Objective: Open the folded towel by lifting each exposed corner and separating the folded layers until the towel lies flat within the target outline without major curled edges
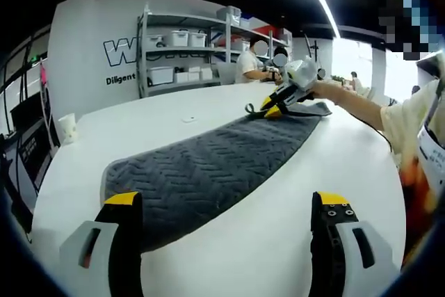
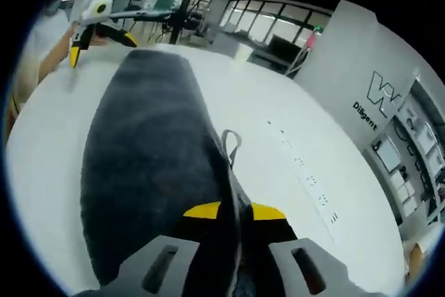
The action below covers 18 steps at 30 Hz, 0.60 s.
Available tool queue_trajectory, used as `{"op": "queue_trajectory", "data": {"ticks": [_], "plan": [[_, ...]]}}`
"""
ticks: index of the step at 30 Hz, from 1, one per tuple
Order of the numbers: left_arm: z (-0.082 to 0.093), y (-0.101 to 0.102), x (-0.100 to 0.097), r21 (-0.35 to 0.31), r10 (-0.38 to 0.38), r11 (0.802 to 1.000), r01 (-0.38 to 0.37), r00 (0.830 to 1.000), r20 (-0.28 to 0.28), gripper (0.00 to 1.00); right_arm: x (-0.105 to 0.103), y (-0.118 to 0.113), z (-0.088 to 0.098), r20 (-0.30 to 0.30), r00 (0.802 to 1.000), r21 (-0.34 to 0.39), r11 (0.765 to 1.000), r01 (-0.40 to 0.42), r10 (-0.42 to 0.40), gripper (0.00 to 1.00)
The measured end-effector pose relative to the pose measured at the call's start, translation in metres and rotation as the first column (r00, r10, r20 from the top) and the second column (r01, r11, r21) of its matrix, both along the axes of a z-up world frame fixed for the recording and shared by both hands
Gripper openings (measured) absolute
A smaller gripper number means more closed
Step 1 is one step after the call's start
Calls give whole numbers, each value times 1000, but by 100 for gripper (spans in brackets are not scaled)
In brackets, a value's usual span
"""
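Observation:
A dark grey quilted towel (image 1: pixel 208 165) lies stretched in a long folded strip across the white table (image 1: pixel 334 158). My left gripper (image 1: pixel 226 203) stands open at the strip's near end, its left jaw over the towel's corner and nothing pinched. At the far end, my right gripper (image 1: pixel 277 106), held by a person's hand, is shut on the towel's edge. In the right gripper view the towel (image 2: pixel 146 144) runs away from my right gripper (image 2: pixel 235 211), whose yellow-tipped jaws are closed on a fold beside a small hanging loop (image 2: pixel 230 142). The left gripper (image 2: pixel 97 36) is open at the far end.
Metal shelves (image 1: pixel 182 50) with white boxes stand by a lettered wall. A paper cup (image 1: pixel 67 129) sits near the table's left edge, and a small white item (image 1: pixel 189 119) lies past the towel. People (image 1: pixel 249 64) sit at the far side. Small markings (image 2: pixel 306 175) dot the tabletop.

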<state>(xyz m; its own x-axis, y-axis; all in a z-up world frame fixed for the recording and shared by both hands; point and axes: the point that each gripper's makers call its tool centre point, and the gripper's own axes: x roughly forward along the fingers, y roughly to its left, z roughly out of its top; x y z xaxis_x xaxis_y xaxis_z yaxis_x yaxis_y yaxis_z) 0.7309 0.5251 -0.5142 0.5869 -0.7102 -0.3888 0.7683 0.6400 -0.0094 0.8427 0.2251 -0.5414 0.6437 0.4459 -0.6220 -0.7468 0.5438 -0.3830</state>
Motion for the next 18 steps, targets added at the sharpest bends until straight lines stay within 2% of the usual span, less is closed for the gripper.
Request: {"op": "queue_trajectory", "data": {"ticks": [8,18], "plan": [[-2,1,0,9,0,1000,0,1000,-3,100,-7,0,2,7,1000,18,1000,-11,11,0],[-1,0,-2,18,2,1000,-2,1000,6,100,-43,7,15,44,995,-14,996,-86,86,0]]}}
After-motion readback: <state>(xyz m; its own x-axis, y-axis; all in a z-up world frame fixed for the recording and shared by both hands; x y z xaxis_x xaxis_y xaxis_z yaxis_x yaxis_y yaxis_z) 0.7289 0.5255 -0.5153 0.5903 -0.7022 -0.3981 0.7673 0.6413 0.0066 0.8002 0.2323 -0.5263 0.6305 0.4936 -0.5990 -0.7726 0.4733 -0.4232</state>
